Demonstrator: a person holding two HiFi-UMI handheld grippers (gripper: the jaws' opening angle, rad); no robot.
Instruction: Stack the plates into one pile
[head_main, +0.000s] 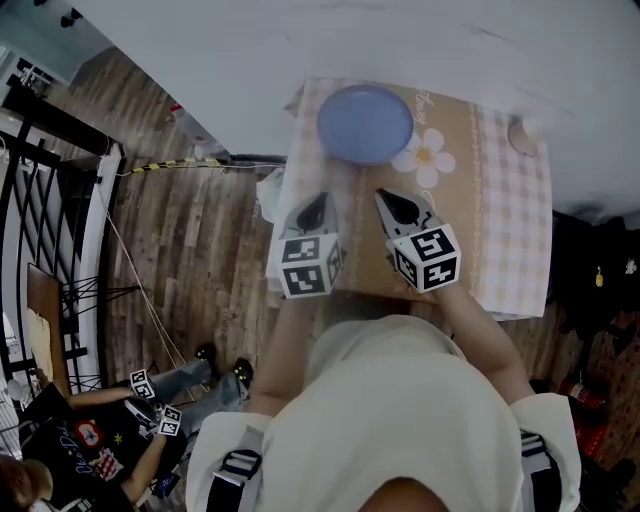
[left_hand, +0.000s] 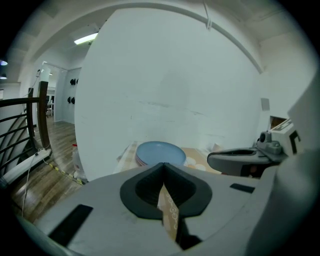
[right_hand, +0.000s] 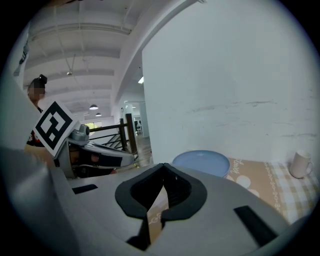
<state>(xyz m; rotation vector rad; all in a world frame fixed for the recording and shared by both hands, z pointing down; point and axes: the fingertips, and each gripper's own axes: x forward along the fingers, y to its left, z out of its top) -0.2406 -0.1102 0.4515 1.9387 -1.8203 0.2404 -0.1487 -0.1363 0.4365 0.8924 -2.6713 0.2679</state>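
A pile of plates with a blue plate (head_main: 365, 123) on top sits at the far left end of the table, close to the white wall. The pile also shows as blue plates (left_hand: 160, 153) ahead of the left jaws and as a blue plate (right_hand: 202, 162) ahead of the right ones. My left gripper (head_main: 313, 208) hovers over the near part of the table, short of the pile, jaws shut and empty. My right gripper (head_main: 400, 205) is beside it, also shut on nothing. Both point toward the plates and touch nothing.
The table (head_main: 500, 230) wears a tan cloth with a daisy print and checked borders. A white cup (head_main: 522, 137) stands at the far right near the wall. Wooden floor and a black railing (head_main: 40, 200) lie to the left. Another person (head_main: 110, 430) sits at lower left.
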